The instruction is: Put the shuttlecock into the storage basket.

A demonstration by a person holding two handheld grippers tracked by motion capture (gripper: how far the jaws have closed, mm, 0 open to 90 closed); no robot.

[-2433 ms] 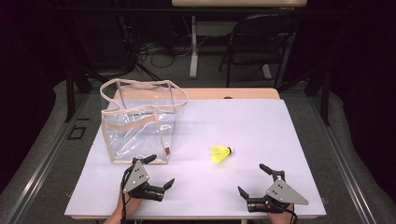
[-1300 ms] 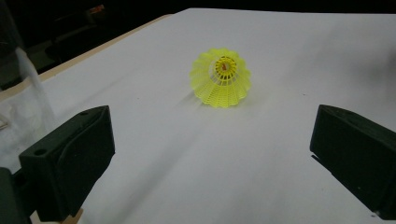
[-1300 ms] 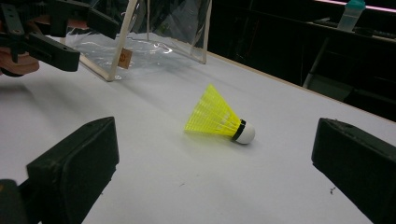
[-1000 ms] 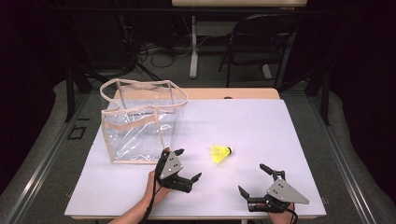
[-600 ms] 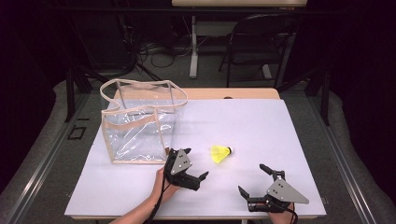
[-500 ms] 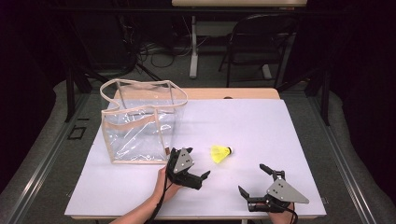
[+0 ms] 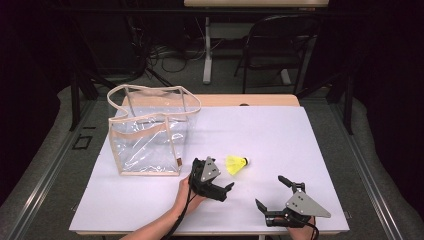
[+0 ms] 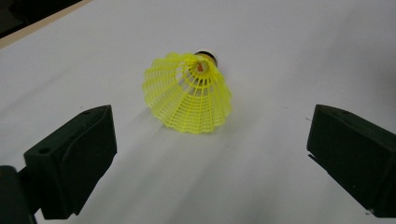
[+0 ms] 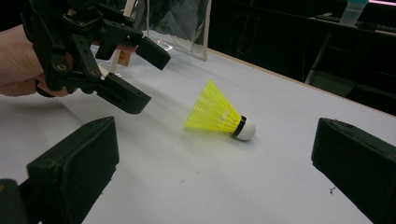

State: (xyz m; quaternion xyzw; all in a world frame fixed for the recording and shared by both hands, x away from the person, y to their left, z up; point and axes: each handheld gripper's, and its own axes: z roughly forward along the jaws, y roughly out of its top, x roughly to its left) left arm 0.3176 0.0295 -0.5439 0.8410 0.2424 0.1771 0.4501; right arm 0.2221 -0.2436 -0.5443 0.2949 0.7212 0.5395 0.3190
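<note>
A yellow shuttlecock (image 7: 236, 164) with a white cork tip lies on its side on the white table top (image 7: 280, 130). My left gripper (image 7: 218, 175) is open just short of it, on its near-left side, with nothing between the jaws. The left gripper view has the shuttlecock (image 8: 191, 93) skirt-first ahead of the open left gripper (image 8: 212, 149). My right gripper (image 7: 270, 191) rests open near the table's front edge, to the right. From the right gripper view, the shuttlecock (image 9: 217, 114) lies beyond the open right gripper (image 9: 215, 158), with the left gripper (image 9: 152, 79) at its left.
A clear plastic bag (image 7: 150, 135) with beige trim stands upright and open at the table's left; its corner shows as the bag (image 9: 177, 23) in the right gripper view. A black chair (image 7: 280, 45) stands behind the table's far edge.
My left gripper has travelled from the front left of the table rightward and forward, up to the shuttlecock. The right gripper and the shuttlecock have stayed put.
</note>
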